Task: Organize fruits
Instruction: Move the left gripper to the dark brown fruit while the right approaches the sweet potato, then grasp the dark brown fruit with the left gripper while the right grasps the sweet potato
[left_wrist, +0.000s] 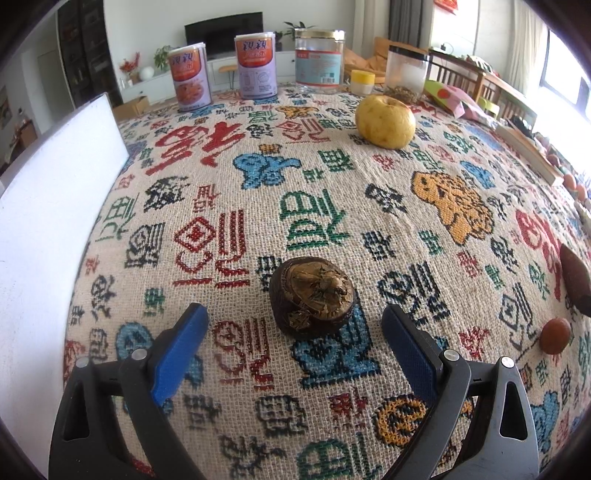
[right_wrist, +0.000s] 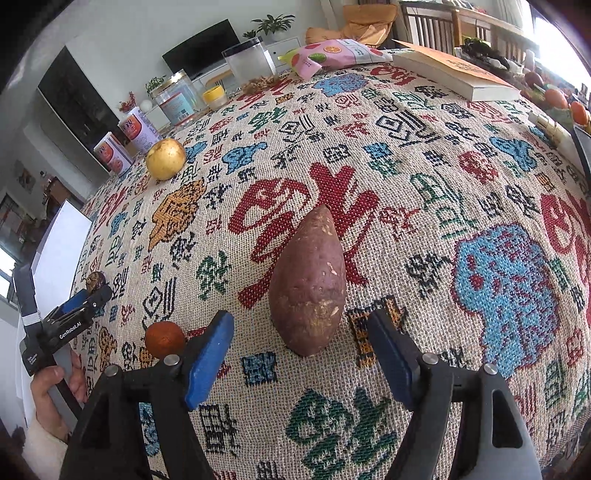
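Your right gripper (right_wrist: 299, 354) is wide open and empty, and the sweet potato (right_wrist: 308, 280) sits dead ahead, long axis pointing away, so you're lined up.

patterned tablecloth (left_wrist: 332, 206) as landmark | far edge: two cans (left_wrist: 221, 70), glass jar (left_wrist: 320, 61), yellow-lid tub (left_wrist: 362, 82) | right side: book (right_wrist: 454, 72), snack bag (right_wrist: 332, 51)

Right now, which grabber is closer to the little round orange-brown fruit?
The right gripper. The small orange-brown fruit sits right beside its left finger, just outside the open jaws. The left gripper is farther away, facing the dark mangosteen, with that fruit well off to its right.
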